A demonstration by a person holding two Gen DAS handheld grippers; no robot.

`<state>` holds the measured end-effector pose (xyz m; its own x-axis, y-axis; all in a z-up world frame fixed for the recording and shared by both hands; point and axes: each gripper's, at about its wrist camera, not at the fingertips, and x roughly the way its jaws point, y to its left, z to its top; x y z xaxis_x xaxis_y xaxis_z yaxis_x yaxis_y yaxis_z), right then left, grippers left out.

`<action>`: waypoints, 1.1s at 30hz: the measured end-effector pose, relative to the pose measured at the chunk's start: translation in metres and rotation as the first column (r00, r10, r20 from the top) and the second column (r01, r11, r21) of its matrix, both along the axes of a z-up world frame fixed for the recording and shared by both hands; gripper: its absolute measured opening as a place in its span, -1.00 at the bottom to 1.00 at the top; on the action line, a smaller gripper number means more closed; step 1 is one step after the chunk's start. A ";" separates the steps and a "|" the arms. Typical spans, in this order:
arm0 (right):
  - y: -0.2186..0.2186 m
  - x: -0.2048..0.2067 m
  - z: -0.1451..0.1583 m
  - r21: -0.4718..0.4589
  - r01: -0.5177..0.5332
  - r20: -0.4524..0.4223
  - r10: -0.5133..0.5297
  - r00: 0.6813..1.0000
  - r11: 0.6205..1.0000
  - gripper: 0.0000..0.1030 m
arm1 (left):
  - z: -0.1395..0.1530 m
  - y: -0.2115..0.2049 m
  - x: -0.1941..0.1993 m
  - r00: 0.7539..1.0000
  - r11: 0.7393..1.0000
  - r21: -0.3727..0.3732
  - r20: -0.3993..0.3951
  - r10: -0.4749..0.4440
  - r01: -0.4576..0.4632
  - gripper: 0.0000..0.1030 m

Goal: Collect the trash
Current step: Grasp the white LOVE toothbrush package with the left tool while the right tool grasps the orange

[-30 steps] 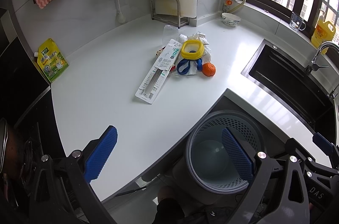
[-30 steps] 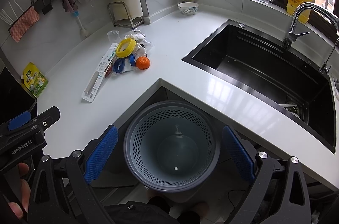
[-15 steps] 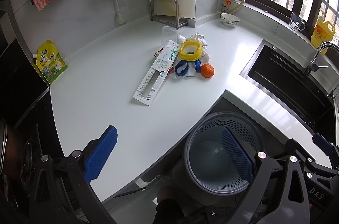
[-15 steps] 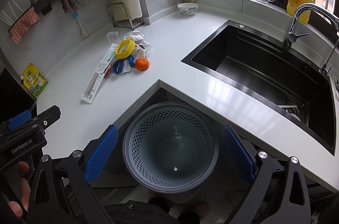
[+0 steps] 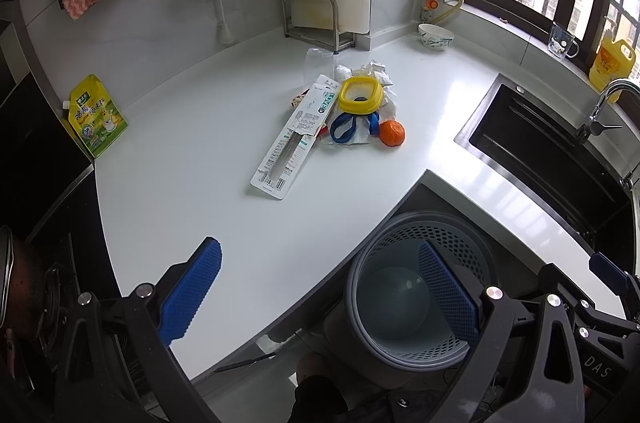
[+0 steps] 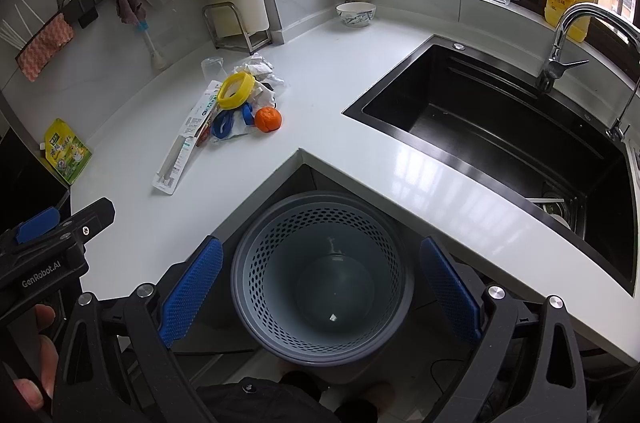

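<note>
Clutter fills the middle of the white counter point(image 5: 180, 151), well ahead of both tools. At far left a green and yellow pouch point(image 5: 97, 117) leans on the wall, its print too small to read. Next comes a long flat blister card point(image 5: 294, 143), its far end tucked under the heap so its contents are hard to make out. The heap itself is crumpled white wrappers point(image 5: 376, 73) under a yellow ring lid point(image 5: 360, 96), with blue loops point(image 5: 346, 127) in front and an orange fruit point(image 5: 392, 133) touching the heap's right edge. A clear cup point(image 6: 211, 69) stands just behind, nearly lost against the counter.

The left gripper point(image 5: 320, 297) hangs with its blue pads spread wide and nothing between them. Its right pad covers part of the grey perforated trash basket point(image 6: 320, 219), which stands on the floor in the counter's notch. In the right wrist view the basket holds only a tiny pale scrap point(image 6: 332, 317). The right gripper point(image 6: 320, 297) gapes equally wide over the basket, empty. Further right, the black sink point(image 6: 500, 127) is partly cut off; a white item near its drain is unclear.
</note>
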<state>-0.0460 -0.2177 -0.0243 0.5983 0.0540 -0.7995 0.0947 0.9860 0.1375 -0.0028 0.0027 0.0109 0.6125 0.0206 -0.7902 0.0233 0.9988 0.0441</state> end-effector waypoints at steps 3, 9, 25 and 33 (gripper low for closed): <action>-0.001 0.001 0.000 0.002 -0.001 0.002 0.001 1.000 1.000 0.83 | 0.000 0.000 0.000 1.000 1.000 -0.001 0.000 0.000 0.000 0.88; -0.005 0.002 -0.007 0.012 -0.031 -0.010 0.031 0.999 0.999 0.83 | -0.007 0.000 -0.001 1.000 1.000 -0.007 -0.012 0.026 -0.026 0.88; -0.029 0.043 -0.043 0.044 -0.221 -0.006 0.222 0.975 0.974 0.83 | -0.040 0.018 0.010 0.985 0.986 0.002 0.041 0.167 -0.167 0.88; -0.010 0.108 -0.057 0.055 -0.183 0.034 0.182 0.983 0.981 0.83 | -0.063 0.036 0.076 0.995 0.997 -0.044 0.078 0.067 -0.064 0.88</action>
